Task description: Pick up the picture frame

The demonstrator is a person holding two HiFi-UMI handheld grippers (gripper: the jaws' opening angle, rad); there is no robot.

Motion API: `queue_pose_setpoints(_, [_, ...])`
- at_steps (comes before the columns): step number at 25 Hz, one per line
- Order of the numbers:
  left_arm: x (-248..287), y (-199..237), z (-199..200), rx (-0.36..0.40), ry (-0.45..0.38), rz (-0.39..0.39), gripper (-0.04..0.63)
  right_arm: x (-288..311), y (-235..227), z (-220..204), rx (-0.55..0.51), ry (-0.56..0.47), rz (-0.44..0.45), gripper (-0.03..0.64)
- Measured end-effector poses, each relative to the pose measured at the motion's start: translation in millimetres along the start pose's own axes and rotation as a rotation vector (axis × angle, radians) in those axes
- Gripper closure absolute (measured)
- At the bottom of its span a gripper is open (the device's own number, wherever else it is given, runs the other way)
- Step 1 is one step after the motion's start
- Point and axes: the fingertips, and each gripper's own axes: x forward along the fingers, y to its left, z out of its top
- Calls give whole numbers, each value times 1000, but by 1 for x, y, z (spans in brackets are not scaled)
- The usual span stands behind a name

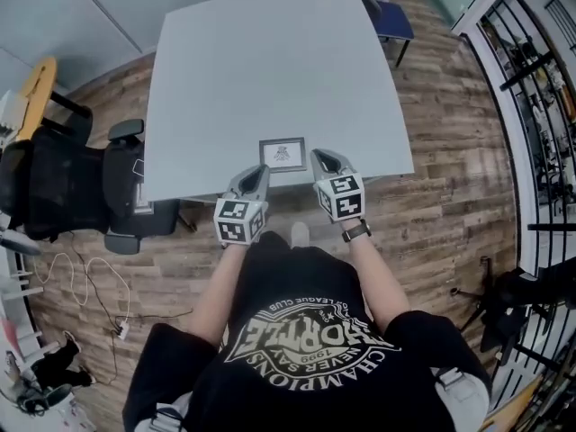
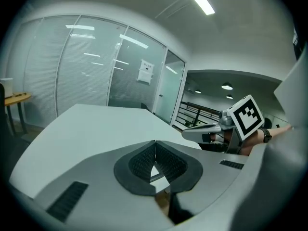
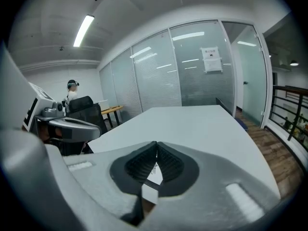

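The picture frame (image 1: 283,154) lies flat on the grey table (image 1: 270,61), close to its near edge and straight ahead of you. Expect it to be light, thin and stiff, probably with a slick, breakable glazed face, so take it by the border, not the middle. Lying flat, it offers little edge to catch. Your left gripper (image 1: 259,173) and right gripper (image 1: 320,156) sit just beside its near corners, both with jaws pressed together and holding nothing.

A pale grey bench (image 1: 270,70) is standing on brown wood-plank floor (image 1: 450,151), a black office chair (image 1: 54,187) sitting at left.
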Motion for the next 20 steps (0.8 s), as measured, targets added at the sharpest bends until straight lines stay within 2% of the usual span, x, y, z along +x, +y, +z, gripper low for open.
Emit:
queue_pose_setpoints(5, [32,30,-27,-32,89,21,589,39,-19,-30,48,108,16,617])
queue_pose_setpoints(14, [83,79,-61,-85,218,36,589,99,-32,-67,70,265,48,615])
queue_pose_setpoints(16, [91,84,-69,-100,244,31,588,105,-32,-76,76,301,51,552])
queue_pose_setpoints(20, [100,101,-84,-124,292,19,565,120,-28,-91,80,347,41,545])
